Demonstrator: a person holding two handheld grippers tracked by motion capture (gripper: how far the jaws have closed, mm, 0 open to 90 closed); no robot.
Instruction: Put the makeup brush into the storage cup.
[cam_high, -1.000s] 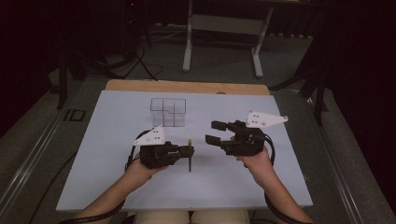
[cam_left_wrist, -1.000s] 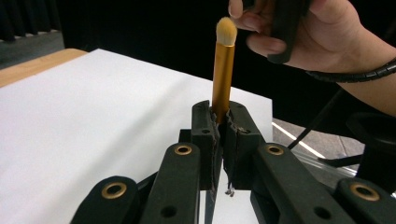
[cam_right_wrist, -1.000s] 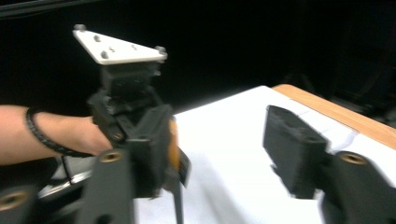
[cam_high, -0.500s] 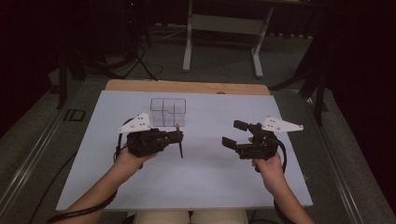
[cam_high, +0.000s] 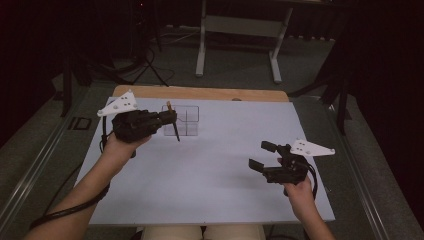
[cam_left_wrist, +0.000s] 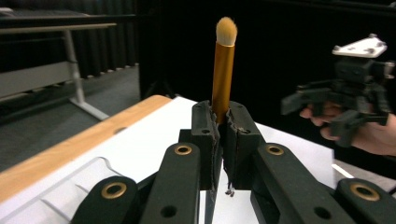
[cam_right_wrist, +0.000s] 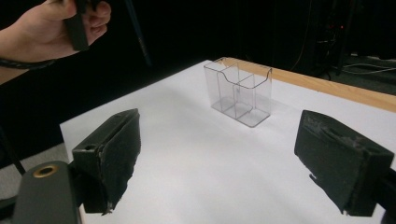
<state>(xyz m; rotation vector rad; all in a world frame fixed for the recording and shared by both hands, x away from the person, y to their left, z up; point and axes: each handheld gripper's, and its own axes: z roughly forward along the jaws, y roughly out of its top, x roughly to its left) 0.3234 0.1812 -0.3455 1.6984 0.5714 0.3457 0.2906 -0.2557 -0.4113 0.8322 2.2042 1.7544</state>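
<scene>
My left gripper (cam_high: 172, 118) is shut on a makeup brush (cam_high: 176, 131), held upright in the air just in front of a clear, divided organizer (cam_high: 189, 120). In the left gripper view the brush's gold ferrule and pale bristles (cam_left_wrist: 224, 56) rise from the closed jaws of the left gripper (cam_left_wrist: 222, 123). My right gripper (cam_high: 261, 155) hovers at the right of the white table top (cam_high: 215, 170). Its jaws have just been opening and stand wide with nothing between them. In the right gripper view the right gripper (cam_right_wrist: 233, 158) faces the organizer (cam_right_wrist: 239, 91), and the brush's dark handle (cam_right_wrist: 137, 32) hangs at top left.
A wooden strip (cam_high: 200, 93) runs along the table's far edge. Behind it, a metal stand (cam_high: 240, 30) and cables lie on the dark floor. Each gripper trails a cable (cam_high: 60, 212) over the near side.
The left gripper has carried the brush up and away to the left, over to the organizer. The right gripper has drifted right and nearer, and its jaws have spread wider.
</scene>
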